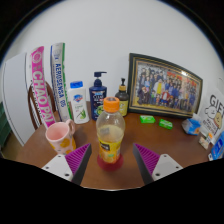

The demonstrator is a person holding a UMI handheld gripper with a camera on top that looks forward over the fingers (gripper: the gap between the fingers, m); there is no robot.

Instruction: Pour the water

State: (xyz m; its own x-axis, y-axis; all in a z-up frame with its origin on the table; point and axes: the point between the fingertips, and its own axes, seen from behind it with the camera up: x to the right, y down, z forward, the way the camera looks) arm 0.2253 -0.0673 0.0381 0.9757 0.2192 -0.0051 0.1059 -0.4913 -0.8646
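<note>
Gripper view: the gripper point(111, 160) has its 2 fingers spread, and the bottle point(110, 133) with the orange cap stands between them, a gap at each side, on the wooden table point(165, 150). The pink cup point(60, 136) stands at 10 o'clock from the bottle, close. I judge 1 risk: closing off-centre could push the bottle over toward the cup or the framed photo point(164, 86) behind.

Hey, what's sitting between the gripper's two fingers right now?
In the gripper view, the orange-capped bottle stands on the table between the open gripper fingers, gaps either side. The pink cup sits beside it.
</note>
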